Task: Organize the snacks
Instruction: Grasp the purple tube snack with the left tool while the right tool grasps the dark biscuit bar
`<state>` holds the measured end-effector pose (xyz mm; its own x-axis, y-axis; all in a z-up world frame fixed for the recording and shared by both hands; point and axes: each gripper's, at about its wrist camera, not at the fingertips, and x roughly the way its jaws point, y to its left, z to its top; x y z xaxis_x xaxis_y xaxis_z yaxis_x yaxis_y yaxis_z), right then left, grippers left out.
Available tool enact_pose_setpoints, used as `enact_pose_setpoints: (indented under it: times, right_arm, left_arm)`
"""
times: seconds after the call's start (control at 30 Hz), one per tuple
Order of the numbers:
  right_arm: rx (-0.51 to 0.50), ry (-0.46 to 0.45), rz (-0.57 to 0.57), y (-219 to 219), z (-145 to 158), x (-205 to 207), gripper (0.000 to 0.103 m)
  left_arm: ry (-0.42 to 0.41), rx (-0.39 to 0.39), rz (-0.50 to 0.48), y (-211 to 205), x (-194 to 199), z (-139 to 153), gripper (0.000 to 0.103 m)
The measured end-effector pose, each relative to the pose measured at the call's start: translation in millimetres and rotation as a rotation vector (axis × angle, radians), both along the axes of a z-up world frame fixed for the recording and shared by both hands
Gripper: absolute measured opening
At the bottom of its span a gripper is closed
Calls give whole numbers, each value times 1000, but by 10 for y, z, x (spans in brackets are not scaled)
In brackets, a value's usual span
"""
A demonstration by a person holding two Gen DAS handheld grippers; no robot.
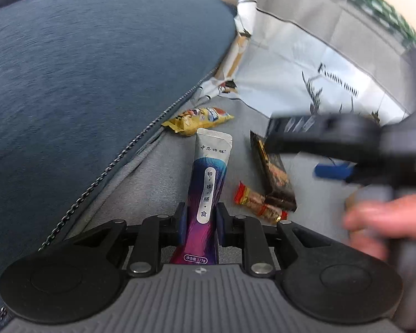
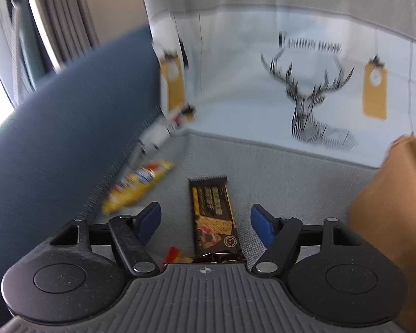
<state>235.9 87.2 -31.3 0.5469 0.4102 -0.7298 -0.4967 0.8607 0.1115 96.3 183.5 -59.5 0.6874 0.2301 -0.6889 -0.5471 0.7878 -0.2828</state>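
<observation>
Grey sofa fabric carries the snacks. Left hand-held gripper pinches the purple foil stick sachet; right hand-held gripper, wide open and empty, straddles the dark brown snack bar. Closing askew might nudge it away.

Materials on view: cloth, foil film, plastic, metal, paper.

We record a grey woven seat cloth, matt and finely ribbed; a blue cushion of brushed matt fabric; a glossy foil sachet; a shiny dark bar wrapper; a glossy yellow packet; matt black plastic gripper arms with bright metal rivets; a matt brown paper bag.
</observation>
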Motion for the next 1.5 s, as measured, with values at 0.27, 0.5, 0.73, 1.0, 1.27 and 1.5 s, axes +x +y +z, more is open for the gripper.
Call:
enact_pose_setpoints:
  times: [0.27, 0.5, 0.73, 1.0, 1.27, 1.5]
  right_arm:
    - [-49, 63, -16, 108, -335, 280, 70]
    - [-46, 31, -2, 0, -302, 229, 40]
    - [-60, -65, 1, -355, 13, -184, 40]
    - [-142, -71, -7, -690, 32, -830, 40]
    - [-205, 18, 2, -688, -268, -1060, 40]
    - [-170, 64, 5, -718, -332, -1036, 41]
  left_arm:
    - [-49, -45, 6, -1, -118, 51, 23]
    - [-37, -84, 9, 66, -103, -14, 23]
    - [-21, -110, -1, 114, -17, -70, 23]
    - [1, -106, -7, 104, 27, -89, 23]
    - [53, -71, -7, 64, 92, -148, 23]
    - [96, -39, -25, 31, 142, -217, 24]
